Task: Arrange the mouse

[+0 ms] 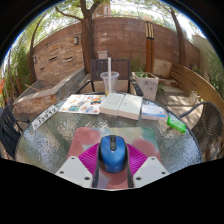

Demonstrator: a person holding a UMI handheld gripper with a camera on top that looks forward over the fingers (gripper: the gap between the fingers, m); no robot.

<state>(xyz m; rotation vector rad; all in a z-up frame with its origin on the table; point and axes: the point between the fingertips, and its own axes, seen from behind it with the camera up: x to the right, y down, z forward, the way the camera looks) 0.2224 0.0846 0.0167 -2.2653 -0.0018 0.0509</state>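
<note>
The claw (112,168) clamps both pink pads (89,158) on a blue mouse (112,153) held between its fingers above the glass table (45,145), with a plastic cup (109,81) beyond at twelve o'clock and papers (80,103) at eleven.
</note>
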